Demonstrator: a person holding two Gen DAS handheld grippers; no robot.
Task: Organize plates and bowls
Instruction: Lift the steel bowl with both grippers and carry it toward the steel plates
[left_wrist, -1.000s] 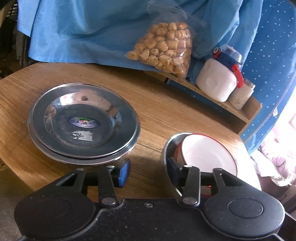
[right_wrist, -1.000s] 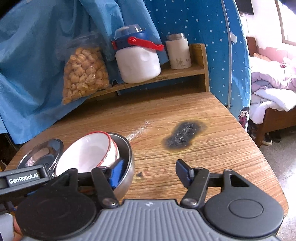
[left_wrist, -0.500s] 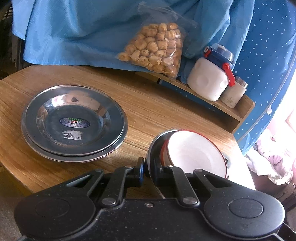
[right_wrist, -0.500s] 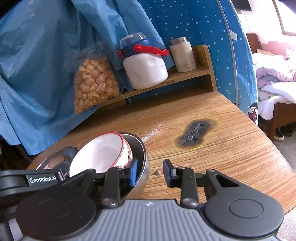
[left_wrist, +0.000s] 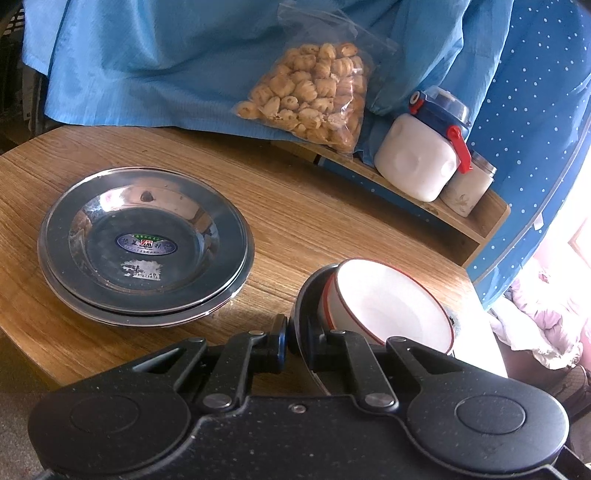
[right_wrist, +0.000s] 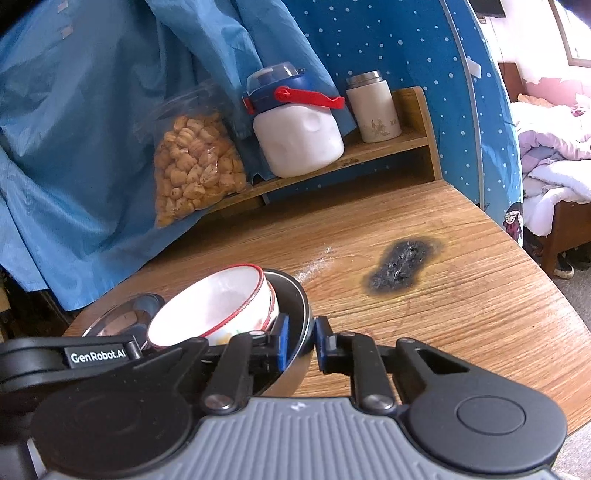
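A steel bowl (left_wrist: 309, 295) with a white red-rimmed bowl (left_wrist: 388, 306) tilted inside it stands on the round wooden table (left_wrist: 295, 206). My left gripper (left_wrist: 297, 339) is shut on the steel bowl's near left rim, one pad inside and one outside. In the right wrist view my right gripper (right_wrist: 301, 343) is closing its jaws on the opposite rim of the steel bowl (right_wrist: 293, 295), and the blue pads (right_wrist: 282, 341) press the wall between them. The white bowl (right_wrist: 210, 306) leans left there. A stack of steel plates (left_wrist: 144, 240) lies left of the bowls.
On a low wooden shelf (left_wrist: 436, 214) at the table's back stand a bag of snacks (left_wrist: 310, 92), a white jug with a red handle (left_wrist: 417, 162) and a small flask (left_wrist: 469, 188). A black burn mark (right_wrist: 402, 262) scars the tabletop right of the bowls. Blue cloth hangs behind.
Both grippers were open on either side of the steel bowl's rim. The left one closed on the rim first, then the right one narrowed onto the opposite rim.
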